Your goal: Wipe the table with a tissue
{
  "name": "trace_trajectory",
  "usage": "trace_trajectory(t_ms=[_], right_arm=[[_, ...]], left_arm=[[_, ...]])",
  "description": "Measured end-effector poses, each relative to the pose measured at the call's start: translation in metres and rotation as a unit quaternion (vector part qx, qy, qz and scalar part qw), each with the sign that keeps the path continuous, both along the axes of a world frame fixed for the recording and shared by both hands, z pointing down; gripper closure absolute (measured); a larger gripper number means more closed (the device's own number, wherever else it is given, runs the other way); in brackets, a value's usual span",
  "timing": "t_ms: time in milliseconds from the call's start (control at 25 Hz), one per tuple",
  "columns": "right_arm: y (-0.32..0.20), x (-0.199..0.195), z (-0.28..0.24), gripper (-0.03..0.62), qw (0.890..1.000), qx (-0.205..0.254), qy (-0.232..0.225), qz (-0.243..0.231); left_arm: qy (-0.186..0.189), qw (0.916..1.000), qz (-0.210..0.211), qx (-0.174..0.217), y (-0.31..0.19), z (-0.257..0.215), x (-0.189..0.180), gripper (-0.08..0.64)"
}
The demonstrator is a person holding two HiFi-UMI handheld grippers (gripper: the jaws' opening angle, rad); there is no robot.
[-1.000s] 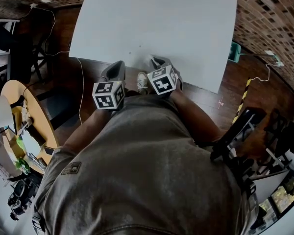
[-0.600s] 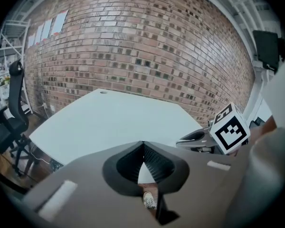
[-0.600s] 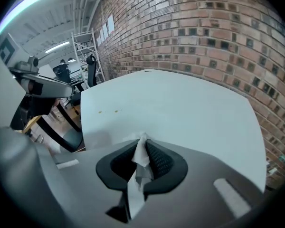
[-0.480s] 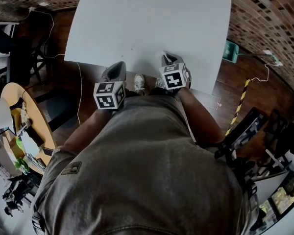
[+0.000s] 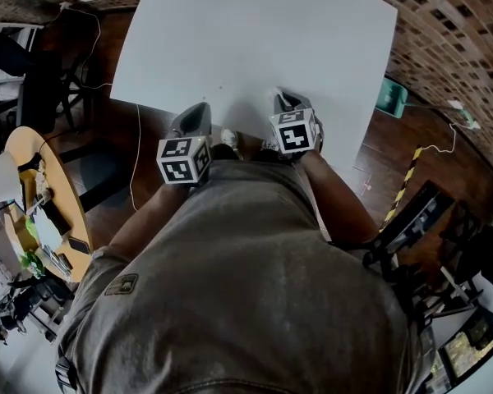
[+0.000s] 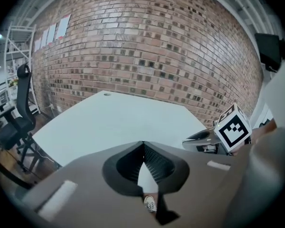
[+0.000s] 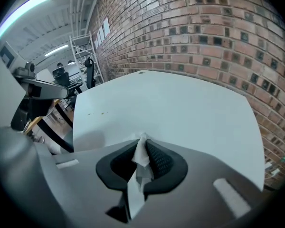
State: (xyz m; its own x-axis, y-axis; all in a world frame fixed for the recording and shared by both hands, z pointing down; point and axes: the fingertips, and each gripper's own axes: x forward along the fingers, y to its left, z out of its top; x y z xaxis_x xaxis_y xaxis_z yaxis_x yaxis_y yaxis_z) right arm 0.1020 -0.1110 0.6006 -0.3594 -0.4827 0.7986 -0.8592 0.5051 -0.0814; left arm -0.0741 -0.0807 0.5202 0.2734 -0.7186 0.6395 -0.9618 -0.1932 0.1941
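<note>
Jaws of the right gripper (image 7: 142, 139) are pinched on the tissue (image 7: 141, 160). A white twist pokes out past the tips and the rest trails back between the pads. Tips sit low over the near edge of the table (image 7: 180, 103).

Left gripper (image 6: 143, 144): jaws pressed together, nothing between them, parked at the near edge of the table, just beside the right gripper.

Change over the last second: in the head view the right gripper (image 5: 281, 97) has slid along the near edge toward the table's right side and a little further onto the top. The left gripper (image 5: 199, 109) has not moved. Judgement: a wiping stroke is under way or just starting. Most of the tabletop (image 5: 255, 39) lies beyond it, unwiped.

View differences: the head view hides the tissue behind the gripper body. Only the right gripper view shows the pinch, plus a few faint specks (image 7: 92, 112) on the table nearer the left gripper. The left gripper view shows a shoe (image 6: 149, 204) below the table edge.
</note>
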Motion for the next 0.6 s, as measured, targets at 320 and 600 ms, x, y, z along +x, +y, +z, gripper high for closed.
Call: trace_trajectory(t_ms=[320, 600], right_arm=[[0.000, -0.046, 0.000, 0.548, 1.000, 0.003, 0.005, -0.027], [-0.011, -0.068, -0.004, 0.548, 1.000, 0.008, 0.005, 0.023]], left_arm=[[0.000, 1.0000, 0.001, 0.002, -0.006, 0.004, -0.034, 0.558], [0.020, 0.9993, 0.031, 0.006, -0.022, 0.007, -0.068, 0.558]])
